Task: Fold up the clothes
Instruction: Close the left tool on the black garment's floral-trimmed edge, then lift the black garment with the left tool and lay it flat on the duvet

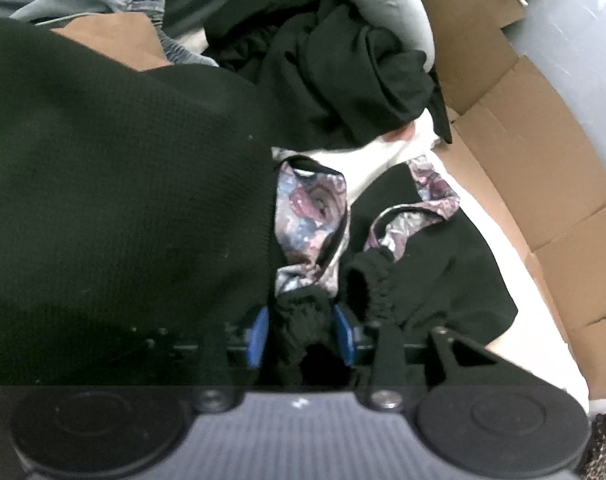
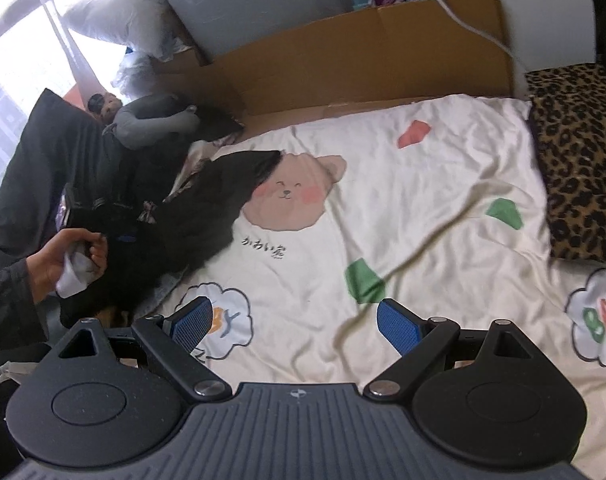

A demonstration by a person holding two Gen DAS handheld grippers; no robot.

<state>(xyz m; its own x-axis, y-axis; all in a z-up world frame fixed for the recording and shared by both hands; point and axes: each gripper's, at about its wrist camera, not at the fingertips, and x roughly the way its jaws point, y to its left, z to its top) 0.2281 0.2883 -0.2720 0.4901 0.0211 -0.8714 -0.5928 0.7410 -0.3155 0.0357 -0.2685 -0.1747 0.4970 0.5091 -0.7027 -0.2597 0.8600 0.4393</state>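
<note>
Left wrist view: left gripper (image 1: 303, 326) pinches a black elastic hem (image 1: 299, 320) of the garment (image 1: 443, 272), lying toward upper right on the bed (image 2: 403, 208). Right gripper (image 2: 293, 326) gapes empty. Box (image 2: 343, 60) behind.

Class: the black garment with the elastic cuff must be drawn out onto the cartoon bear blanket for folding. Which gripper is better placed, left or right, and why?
Left. The left gripper already has the black garment's elastic cuff bunched between its blue pads. The right gripper hangs open over the bear blanket, holding nothing.
</note>
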